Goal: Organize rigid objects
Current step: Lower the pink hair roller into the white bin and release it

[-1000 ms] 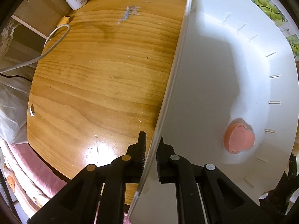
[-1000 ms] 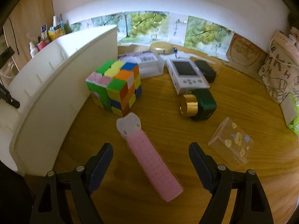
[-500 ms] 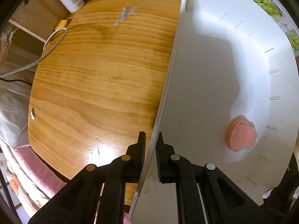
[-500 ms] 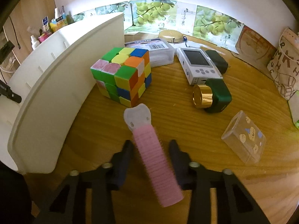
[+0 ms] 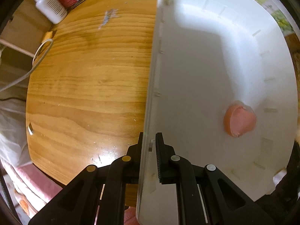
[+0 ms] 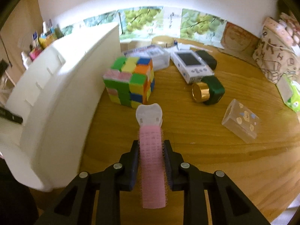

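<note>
I'm seeing a pink hair roller [image 6: 151, 161] with a frosted white clip, sitting between black fingers [image 6: 169, 166]. Beyond it, a cube [image 6: 129, 82] is showing green, yellow, orange, blue and pink squares. Left of the cube, the bin [image 6: 61, 97] is looking plain white; the desk [image 6: 215, 150] is glowing honey-brown with wood grain.

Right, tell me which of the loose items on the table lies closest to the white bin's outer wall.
The multicoloured puzzle cube, just beside the white bin. The clear patterned box, green bottle with gold cap and white handheld device all lie further right.
</note>
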